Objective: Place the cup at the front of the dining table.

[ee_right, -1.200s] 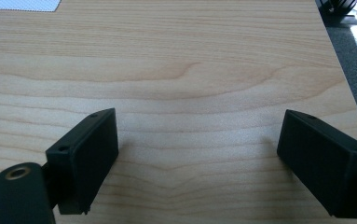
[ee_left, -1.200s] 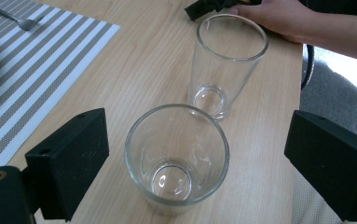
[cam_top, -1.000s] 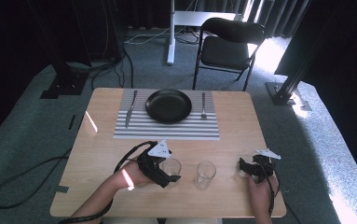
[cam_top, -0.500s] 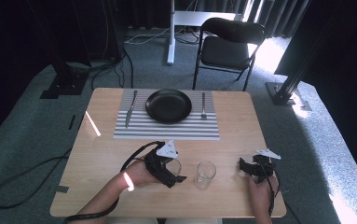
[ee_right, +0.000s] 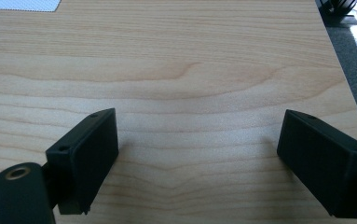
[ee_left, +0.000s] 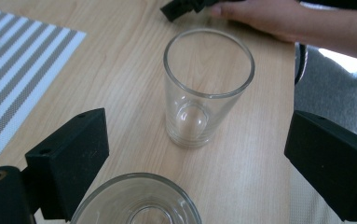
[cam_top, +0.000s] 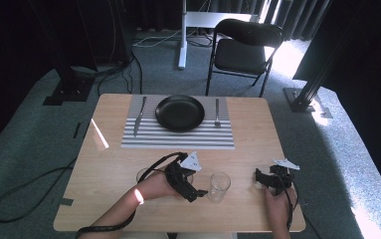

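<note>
A clear empty glass stands upright on the wooden table, just ahead of my left gripper. In the high view the same glass is right of the left gripper, near the front edge. The left jaws stand wide apart and touch nothing. The rim of a second glass sits close under the left gripper, between the roots of its jaws. My right gripper rests at the front right. Its jaws are open over bare wood. The right hand lies beyond the far glass.
A black plate sits on a striped placemat at the far middle, with a knife to its left and a fork to its right. A black chair stands behind the table. Cables trail from both grippers.
My left gripper has slid to the right, past the near glass and up to the glass at the front middle. The right gripper has kept still.
</note>
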Motion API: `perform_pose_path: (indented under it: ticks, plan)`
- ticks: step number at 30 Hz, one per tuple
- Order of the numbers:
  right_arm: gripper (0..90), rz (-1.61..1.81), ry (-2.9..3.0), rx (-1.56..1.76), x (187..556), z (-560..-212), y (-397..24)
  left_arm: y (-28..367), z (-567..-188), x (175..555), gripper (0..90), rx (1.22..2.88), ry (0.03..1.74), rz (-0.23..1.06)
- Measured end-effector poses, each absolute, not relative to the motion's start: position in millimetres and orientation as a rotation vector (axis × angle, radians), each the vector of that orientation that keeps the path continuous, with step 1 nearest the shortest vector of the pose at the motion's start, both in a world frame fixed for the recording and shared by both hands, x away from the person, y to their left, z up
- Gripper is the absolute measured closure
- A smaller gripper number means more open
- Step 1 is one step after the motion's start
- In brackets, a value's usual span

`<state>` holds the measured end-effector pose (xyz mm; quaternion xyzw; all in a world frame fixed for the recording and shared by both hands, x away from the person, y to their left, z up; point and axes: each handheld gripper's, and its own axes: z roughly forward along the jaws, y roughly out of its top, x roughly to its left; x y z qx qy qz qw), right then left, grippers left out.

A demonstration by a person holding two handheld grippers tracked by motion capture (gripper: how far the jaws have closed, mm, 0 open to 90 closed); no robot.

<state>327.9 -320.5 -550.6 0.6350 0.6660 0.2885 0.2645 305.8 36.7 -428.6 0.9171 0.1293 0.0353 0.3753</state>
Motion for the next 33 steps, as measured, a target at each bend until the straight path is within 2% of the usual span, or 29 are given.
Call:
perform_pose_path:
  ticks: [27, 33]
  plan:
    - [11.8, 0.780, 1.799, 1.716, 327.9, -550.7, -320.5, -18.9, -433.5, 306.2, 6.8, 2.486, 0.265, 0.121]
    - [11.8, 0.780, 1.800, 1.716, 327.9, -550.7, -320.5, -28.7, -435.0, 307.8, 6.8, 2.522, 0.294, 0.134]
